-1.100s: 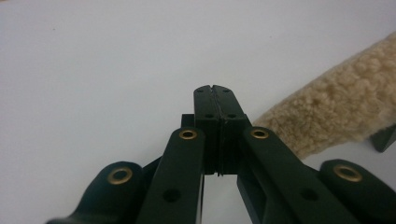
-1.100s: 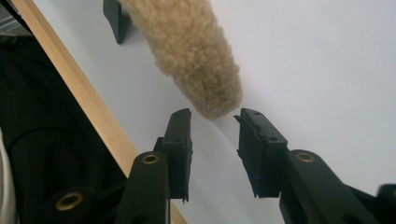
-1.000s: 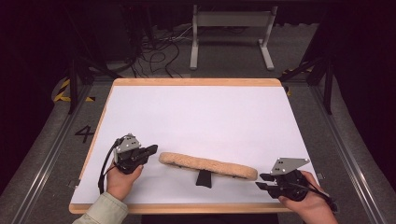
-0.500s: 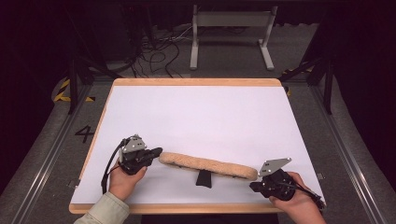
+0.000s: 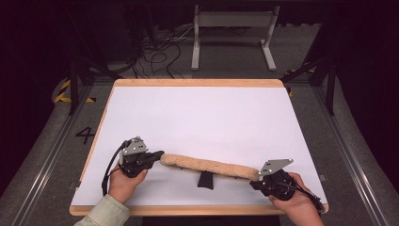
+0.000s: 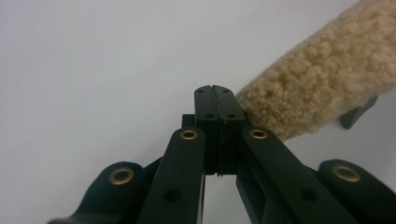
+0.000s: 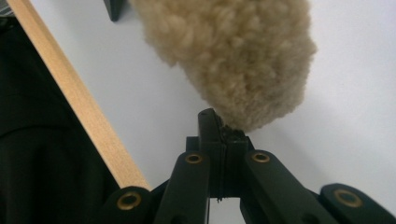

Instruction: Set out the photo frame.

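Note:
A long tan fleece roll (image 5: 209,165) lies across the near part of the white table (image 5: 197,117), resting on a small black piece (image 5: 205,180). My left gripper (image 5: 160,153) points at its left end. In the left gripper view the jaws (image 6: 212,91) are pressed together and the fleece (image 6: 317,84) touches their right side. My right gripper (image 5: 254,182) is at the roll's right end. In the right gripper view the gripper (image 7: 217,121) is shut just under the fleece tip (image 7: 233,56), which overlaps one fingertip. I cannot tell whether fibres are pinched.
The table's wooden front edge (image 7: 70,93) runs close beside my right gripper. Beyond the table's far edge, a grey metal stand (image 5: 233,28) and loose cables (image 5: 160,52) sit on the dark floor. The black piece (image 6: 357,116) juts from under the fleece.
My right gripper has moved down and left to the roll's right end, and its jaws, spread a second ago, are now together. The left gripper has stayed at the left end.

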`<state>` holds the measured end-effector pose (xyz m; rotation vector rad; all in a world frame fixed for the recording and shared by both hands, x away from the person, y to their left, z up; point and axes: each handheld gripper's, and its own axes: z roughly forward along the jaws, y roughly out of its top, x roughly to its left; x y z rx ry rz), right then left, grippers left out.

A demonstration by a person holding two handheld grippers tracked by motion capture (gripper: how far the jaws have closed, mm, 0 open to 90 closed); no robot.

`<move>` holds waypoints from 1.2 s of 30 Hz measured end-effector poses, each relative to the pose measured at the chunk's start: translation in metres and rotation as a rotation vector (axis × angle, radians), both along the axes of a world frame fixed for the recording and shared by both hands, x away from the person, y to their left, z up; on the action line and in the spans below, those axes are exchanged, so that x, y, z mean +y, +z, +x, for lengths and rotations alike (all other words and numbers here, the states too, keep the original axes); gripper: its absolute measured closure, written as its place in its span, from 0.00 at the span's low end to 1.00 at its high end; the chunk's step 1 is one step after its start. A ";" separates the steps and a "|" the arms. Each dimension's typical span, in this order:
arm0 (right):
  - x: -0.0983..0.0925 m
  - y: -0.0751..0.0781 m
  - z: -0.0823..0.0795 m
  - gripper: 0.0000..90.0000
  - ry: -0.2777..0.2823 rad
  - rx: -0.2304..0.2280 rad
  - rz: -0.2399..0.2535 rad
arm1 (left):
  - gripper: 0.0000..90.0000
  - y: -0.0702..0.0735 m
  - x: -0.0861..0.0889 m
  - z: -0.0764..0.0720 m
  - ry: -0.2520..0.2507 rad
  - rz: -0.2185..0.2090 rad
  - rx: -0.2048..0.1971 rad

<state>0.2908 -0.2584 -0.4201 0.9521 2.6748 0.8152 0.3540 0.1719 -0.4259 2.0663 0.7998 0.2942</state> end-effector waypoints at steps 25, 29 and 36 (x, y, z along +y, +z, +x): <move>0.005 -0.006 0.038 1.00 -0.212 -0.084 0.031 | 1.00 0.001 0.001 -0.017 -0.045 0.024 -0.010; 0.007 -0.007 0.047 1.00 -0.241 -0.094 0.037 | 1.00 0.001 0.000 -0.018 -0.052 0.026 -0.008; 0.009 -0.009 0.064 1.00 -0.282 -0.098 0.079 | 1.00 0.001 -0.002 -0.018 -0.072 0.027 -0.005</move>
